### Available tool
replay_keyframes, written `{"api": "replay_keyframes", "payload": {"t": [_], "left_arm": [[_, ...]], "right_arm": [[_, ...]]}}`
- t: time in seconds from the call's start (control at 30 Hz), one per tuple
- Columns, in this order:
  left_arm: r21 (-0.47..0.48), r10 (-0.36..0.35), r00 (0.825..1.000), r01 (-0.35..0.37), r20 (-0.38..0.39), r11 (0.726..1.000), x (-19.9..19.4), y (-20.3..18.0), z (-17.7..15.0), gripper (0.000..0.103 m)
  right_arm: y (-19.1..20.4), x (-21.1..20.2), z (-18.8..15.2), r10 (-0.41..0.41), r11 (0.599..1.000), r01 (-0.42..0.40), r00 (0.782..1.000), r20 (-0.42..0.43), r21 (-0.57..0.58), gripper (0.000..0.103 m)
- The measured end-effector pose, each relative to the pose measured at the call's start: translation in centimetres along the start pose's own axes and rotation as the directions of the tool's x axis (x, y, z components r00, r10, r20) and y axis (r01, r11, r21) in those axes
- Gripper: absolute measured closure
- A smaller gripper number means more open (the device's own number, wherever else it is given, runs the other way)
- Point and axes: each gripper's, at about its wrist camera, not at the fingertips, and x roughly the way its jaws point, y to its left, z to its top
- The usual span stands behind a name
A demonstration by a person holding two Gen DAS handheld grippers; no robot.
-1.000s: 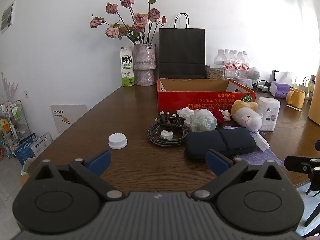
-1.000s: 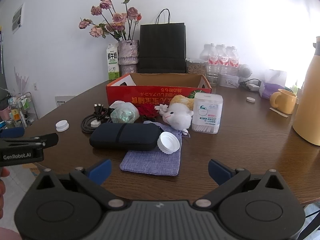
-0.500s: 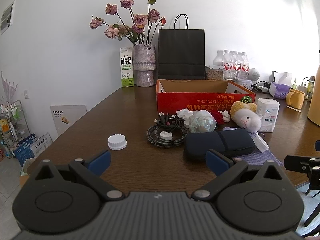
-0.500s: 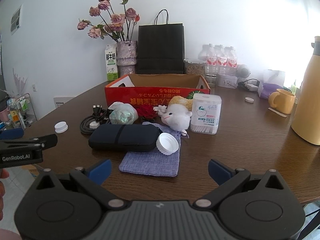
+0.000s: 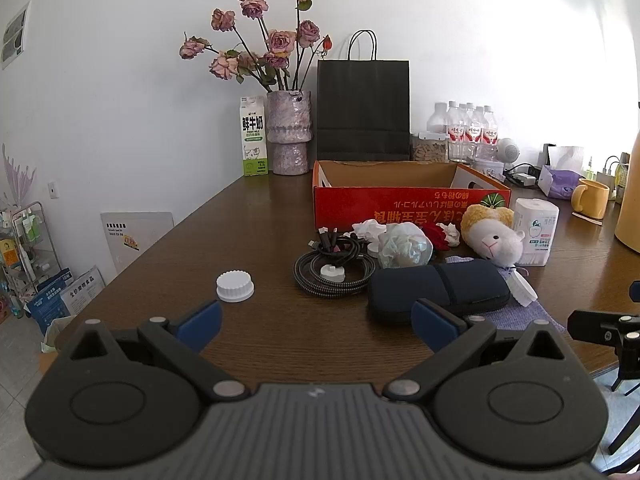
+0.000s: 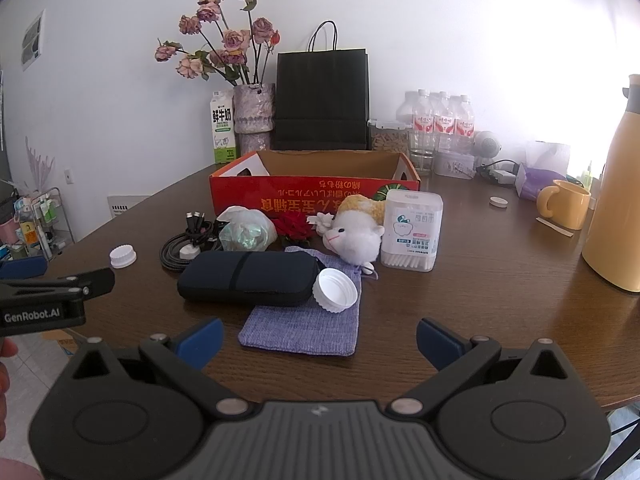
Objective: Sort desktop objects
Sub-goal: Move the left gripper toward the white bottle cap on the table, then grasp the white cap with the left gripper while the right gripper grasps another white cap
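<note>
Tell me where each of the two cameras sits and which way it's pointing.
Left wrist: sits on the left gripper, facing across the table toward the red box; its own open fingers show, plus the other gripper's tip at right.
Right wrist: sits on the right gripper, facing the same way; open fingers show.
Shared: red box, dark pouch, plush lamb.

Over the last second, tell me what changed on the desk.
Almost nothing. Both views shift slightly, so the tools drifted a touch; neither took hold of anything. The left tool and right tool remain open and empty. The dark pouch, white cap and red box stayed put.
</note>
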Motion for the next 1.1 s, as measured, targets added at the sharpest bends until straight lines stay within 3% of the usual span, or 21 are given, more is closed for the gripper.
{"api": "replay_keyframes", "payload": {"t": [0.53, 0.87, 1.1], "left_arm": [[-0.02, 0.017, 1.0, -0.017, -0.012, 1.0, 0.9, 1.1, 0.1, 0.0], [-0.05, 0.088, 0.994, -0.091, -0.057, 0.995, 4.4, 3.6, -0.2, 0.0], [-0.06, 0.138, 0.986, -0.144, -0.092, 0.988, 7.3, 5.4, 0.0, 0.0]], "right_arm": [[-0.3, 0.8, 0.2, 0.004, 1.0, -0.004, 1.0, -0.002, 0.004, 0.0], [-0.9, 5.4, 0.3, -0.008, 1.0, 0.008, 1.0, -0.021, -0.006, 0.001], [-1.4, 8.9, 0.8, -0.03, 0.998, 0.026, 0.998, -0.057, -0.058, 0.011]]}}
